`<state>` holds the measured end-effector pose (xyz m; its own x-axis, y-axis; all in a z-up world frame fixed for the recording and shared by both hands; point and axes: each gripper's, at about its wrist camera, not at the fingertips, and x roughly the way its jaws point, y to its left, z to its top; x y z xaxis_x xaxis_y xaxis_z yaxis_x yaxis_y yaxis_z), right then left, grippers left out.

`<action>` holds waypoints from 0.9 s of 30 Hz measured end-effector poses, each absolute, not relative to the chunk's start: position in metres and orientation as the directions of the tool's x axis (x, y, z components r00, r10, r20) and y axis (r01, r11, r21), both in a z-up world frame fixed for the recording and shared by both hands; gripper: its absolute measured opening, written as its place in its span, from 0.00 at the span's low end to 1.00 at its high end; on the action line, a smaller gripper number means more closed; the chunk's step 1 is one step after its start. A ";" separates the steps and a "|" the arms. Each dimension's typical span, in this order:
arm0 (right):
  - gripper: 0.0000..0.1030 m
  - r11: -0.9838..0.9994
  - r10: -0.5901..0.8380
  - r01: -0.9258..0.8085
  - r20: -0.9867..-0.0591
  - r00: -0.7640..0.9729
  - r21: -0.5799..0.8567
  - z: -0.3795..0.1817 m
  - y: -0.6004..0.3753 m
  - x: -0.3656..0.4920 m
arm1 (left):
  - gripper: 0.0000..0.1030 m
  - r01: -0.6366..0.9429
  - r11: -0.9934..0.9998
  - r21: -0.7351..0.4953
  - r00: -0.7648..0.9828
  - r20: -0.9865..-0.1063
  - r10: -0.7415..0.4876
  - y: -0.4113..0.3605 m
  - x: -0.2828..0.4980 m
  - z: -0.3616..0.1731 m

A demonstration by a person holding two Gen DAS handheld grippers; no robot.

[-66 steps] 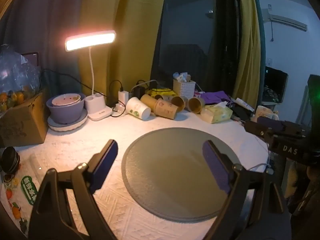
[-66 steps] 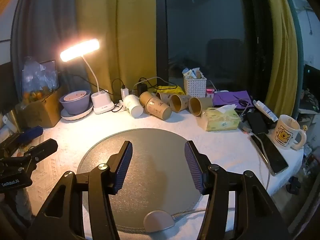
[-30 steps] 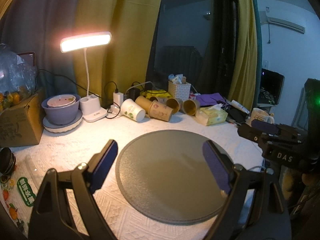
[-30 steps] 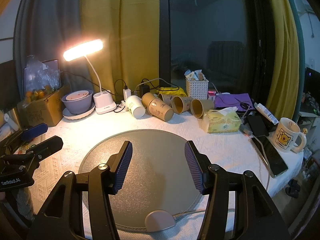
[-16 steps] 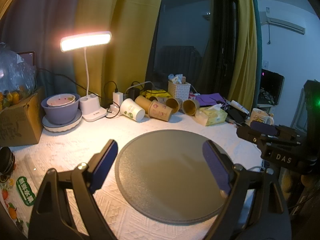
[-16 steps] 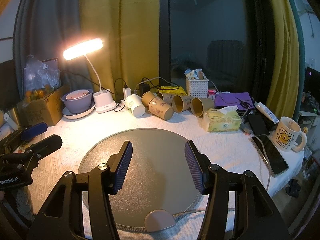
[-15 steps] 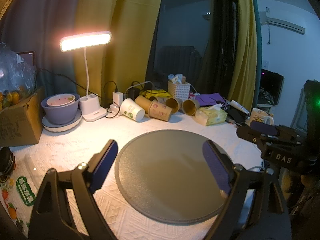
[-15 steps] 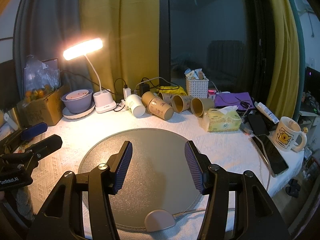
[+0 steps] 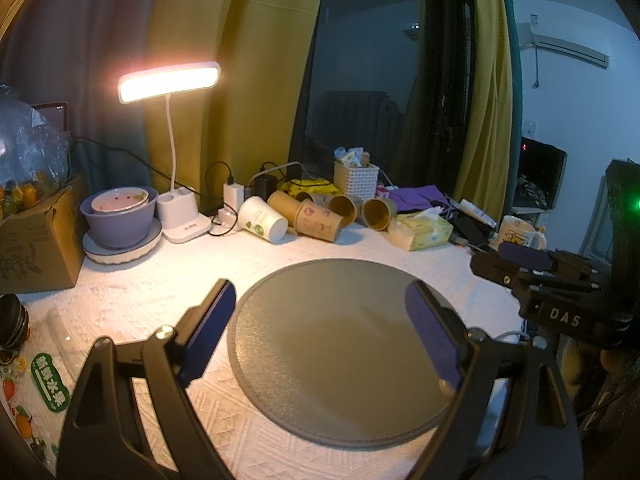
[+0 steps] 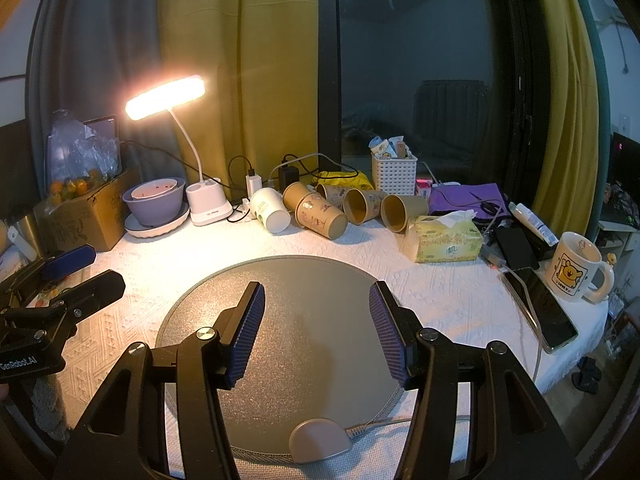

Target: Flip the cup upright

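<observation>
Hovering, both grippers' jaws wide and empty; cups (image 10: 320, 216) lie sideways along the surface's far edge, right gripper (image 10: 316, 330) nearer.

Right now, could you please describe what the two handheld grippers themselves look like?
Both are black plastic frames with cut-out triangular arms and silver pivot screws. The left gripper and right gripper carry ribbed blue-purple finger pads. White lettering marks their bodies: "DAS" on the right, "GenRobot.AI" on the left.
</observation>
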<state>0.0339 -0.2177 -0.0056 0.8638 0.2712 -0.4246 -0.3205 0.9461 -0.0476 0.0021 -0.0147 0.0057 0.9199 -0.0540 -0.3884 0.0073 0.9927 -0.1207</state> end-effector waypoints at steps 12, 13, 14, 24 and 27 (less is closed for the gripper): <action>0.56 0.946 0.271 -0.321 -0.426 0.863 -0.047 -0.007 -0.218 0.034 | 0.85 0.007 0.993 -0.120 0.920 -0.389 -0.053 -0.014 0.002 0.005; 0.56 0.946 0.271 -0.321 -0.426 0.863 -0.047 -0.007 -0.218 0.034 | 0.85 0.007 0.993 -0.121 0.920 -0.389 -0.054 -0.014 0.002 0.005; 0.56 0.946 0.272 -0.321 -0.426 0.863 -0.046 -0.007 -0.218 0.034 | 0.85 0.007 0.993 -0.121 0.920 -0.389 -0.054 -0.015 0.002 0.006; 0.56 0.946 0.271 -0.320 -0.428 0.862 -0.046 -0.006 -0.217 0.035 | 0.85 0.007 0.993 -0.122 0.919 -0.390 -0.054 -0.015 0.002 0.005; 0.56 0.946 0.270 -0.320 -0.432 0.860 -0.046 -0.009 -0.218 0.035 | 0.85 0.006 0.992 -0.124 0.919 -0.392 -0.054 -0.015 0.002 0.005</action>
<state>0.0349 -0.2176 -0.0090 0.8604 0.2704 -0.4318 -0.3204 0.9462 -0.0459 0.0021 -0.0146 0.0050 0.9185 -0.0542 -0.3917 0.0059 0.9923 -0.1235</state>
